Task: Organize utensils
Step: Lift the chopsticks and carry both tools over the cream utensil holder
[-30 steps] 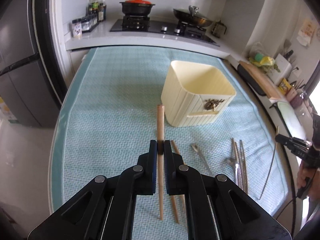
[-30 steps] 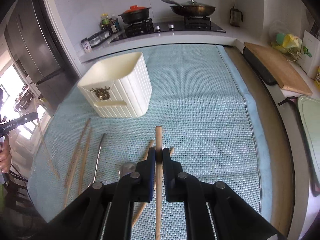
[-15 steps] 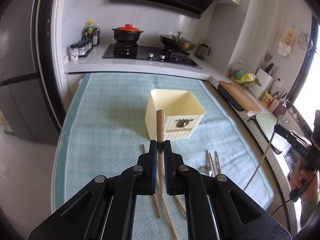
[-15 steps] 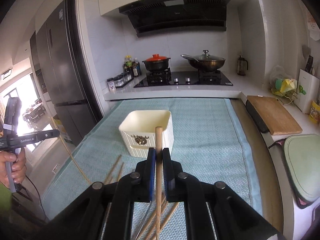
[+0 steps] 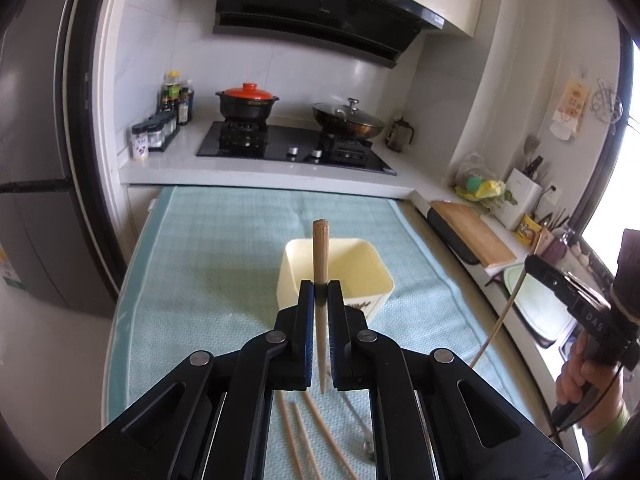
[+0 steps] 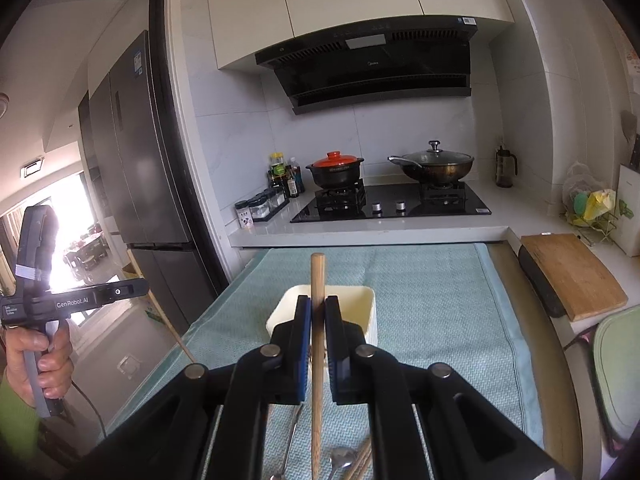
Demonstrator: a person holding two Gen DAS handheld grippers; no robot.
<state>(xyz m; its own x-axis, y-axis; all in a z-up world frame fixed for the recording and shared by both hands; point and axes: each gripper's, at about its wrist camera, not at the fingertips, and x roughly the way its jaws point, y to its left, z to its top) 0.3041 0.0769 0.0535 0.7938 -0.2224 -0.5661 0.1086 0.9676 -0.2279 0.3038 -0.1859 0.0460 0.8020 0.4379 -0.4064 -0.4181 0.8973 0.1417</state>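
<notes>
A wooden chopstick [image 5: 320, 256] stands pinched upright, thick end up, thin tip hanging clear of the cloth. A second chopstick [image 6: 317, 320] is held the same way. The cream ribbed bin [image 5: 370, 280] sits open-topped on the cloth beyond. More chopsticks [image 5: 304, 436] and metal spoons [image 6: 340, 458] lie flat nearer.

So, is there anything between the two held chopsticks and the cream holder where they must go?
Nothing visible. The left gripper and the right gripper each clamp one chopstick in the air, and the cream holder stands open just ahead on the blue mat.
</notes>
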